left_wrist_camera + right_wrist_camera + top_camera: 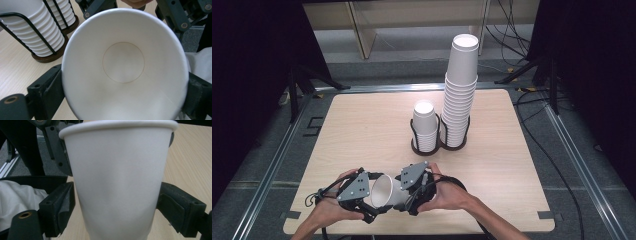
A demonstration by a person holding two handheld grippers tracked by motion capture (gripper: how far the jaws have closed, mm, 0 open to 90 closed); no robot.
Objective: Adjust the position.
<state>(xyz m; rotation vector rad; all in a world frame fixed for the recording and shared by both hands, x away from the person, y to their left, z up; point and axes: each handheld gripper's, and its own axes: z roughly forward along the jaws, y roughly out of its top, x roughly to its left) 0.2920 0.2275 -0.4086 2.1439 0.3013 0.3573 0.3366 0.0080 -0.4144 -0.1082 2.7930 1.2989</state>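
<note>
Paper cup between two pairs of tongs

Paper cup (pixel 386 192) is what we hold: plain white, smooth-walled, with a rolled rim and a faint ring marking its flat bottom inside. It lies tipped on its side just above the near edge of the bench (pixel 362 130), mouth toward our left. Our left tongs (pixel 120 100) pinch it at the rim, one black jaw pressed on each side of the wide mouth. Our right tongs (pixel 115 215) sit around the narrower lower body; the left jaw touches the wall, but a sliver of bench shows beside the right jaw, so we cannot tell whether they truly pinch. Farther back, mid-bench, stands a black wire holder (pixel 439 145) with two bays on a dark base. Its left bay carries a short stack of cups (pixel 424 125), its right bay a tall stack (pixel 460 90) that rises well above the wire and leans slightly.
</note>
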